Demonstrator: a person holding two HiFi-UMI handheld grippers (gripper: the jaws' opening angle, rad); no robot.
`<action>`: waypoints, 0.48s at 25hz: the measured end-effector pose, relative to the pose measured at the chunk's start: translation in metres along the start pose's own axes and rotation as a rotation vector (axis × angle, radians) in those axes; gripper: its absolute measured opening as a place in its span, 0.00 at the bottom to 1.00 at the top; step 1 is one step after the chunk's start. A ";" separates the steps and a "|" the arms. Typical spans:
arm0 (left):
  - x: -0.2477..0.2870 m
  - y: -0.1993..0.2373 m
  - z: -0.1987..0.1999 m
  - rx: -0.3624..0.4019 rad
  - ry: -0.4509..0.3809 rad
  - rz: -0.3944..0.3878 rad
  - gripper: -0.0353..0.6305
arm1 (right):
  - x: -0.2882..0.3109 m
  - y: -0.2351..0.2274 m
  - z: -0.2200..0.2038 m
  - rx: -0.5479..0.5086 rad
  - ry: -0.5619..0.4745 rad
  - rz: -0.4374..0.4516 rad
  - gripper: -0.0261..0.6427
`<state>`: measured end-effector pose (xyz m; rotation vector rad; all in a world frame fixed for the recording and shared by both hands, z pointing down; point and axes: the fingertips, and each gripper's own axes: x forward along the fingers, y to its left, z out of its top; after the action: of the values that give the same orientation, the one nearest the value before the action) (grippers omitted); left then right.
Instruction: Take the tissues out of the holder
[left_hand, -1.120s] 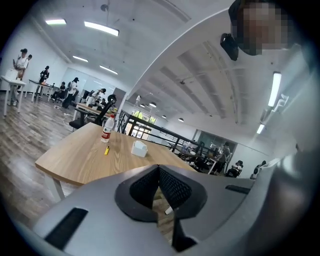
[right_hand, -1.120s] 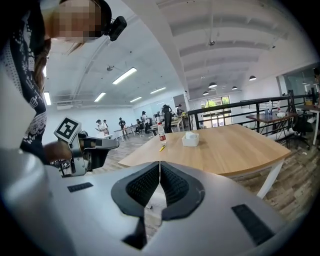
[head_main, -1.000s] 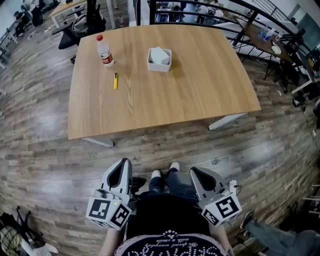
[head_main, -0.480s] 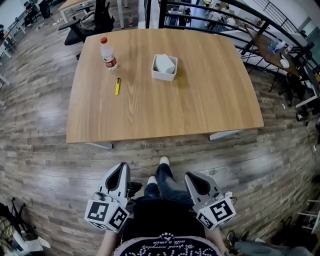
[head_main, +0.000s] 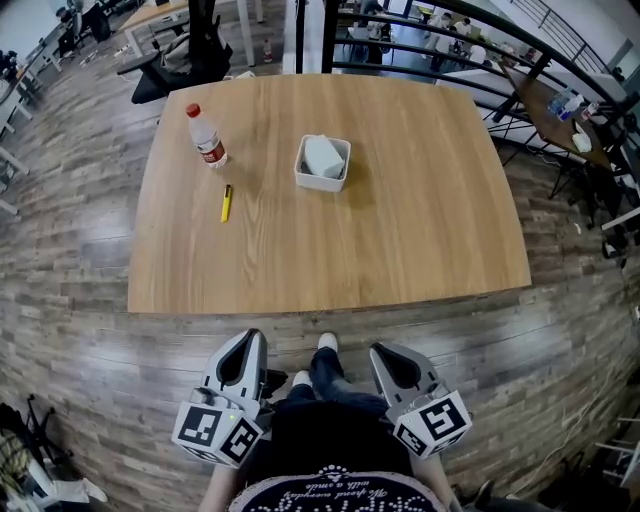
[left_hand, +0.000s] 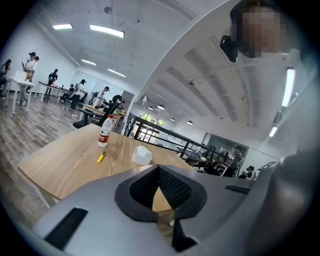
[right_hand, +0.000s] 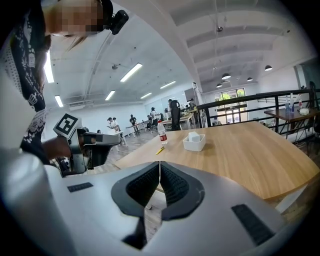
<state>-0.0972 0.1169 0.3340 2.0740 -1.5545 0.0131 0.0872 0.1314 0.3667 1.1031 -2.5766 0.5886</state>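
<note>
1. The left hand-held gripper (head_main: 245, 345) and the right hand-held gripper (head_main: 385, 355) both have their jaws pressed together, with nothing between them.
2. The tissues (head_main: 323, 156) sit in the white holder (head_main: 304, 178) on the surface (head_main: 400, 220), well ahead of both tips.
3. I'd close in and open the right jaws. Then I'd pinch only the tissue top from above.
4. I'd probably brace the holder's rim with the left, steering it clear of the bottle (head_main: 206, 135) beyond it.

The tabletop (head_main: 420, 230) is now closer ahead of both jaws. Its near edge lies just beyond the tips of the left gripper (head_main: 247, 340) and the right gripper (head_main: 384, 353). The holder (head_main: 322, 164) is also nearer, though well ahead.
</note>
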 end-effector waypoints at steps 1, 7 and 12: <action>0.005 0.000 0.001 0.000 0.001 0.005 0.06 | 0.002 -0.006 0.002 0.002 0.000 -0.001 0.06; 0.031 -0.007 -0.002 0.004 0.027 0.008 0.06 | 0.011 -0.033 0.007 0.007 0.014 -0.006 0.06; 0.042 -0.013 -0.002 0.010 0.037 0.012 0.06 | 0.013 -0.048 0.013 0.001 0.007 -0.002 0.06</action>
<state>-0.0711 0.0827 0.3435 2.0608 -1.5475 0.0634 0.1128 0.0870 0.3726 1.1023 -2.5686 0.5924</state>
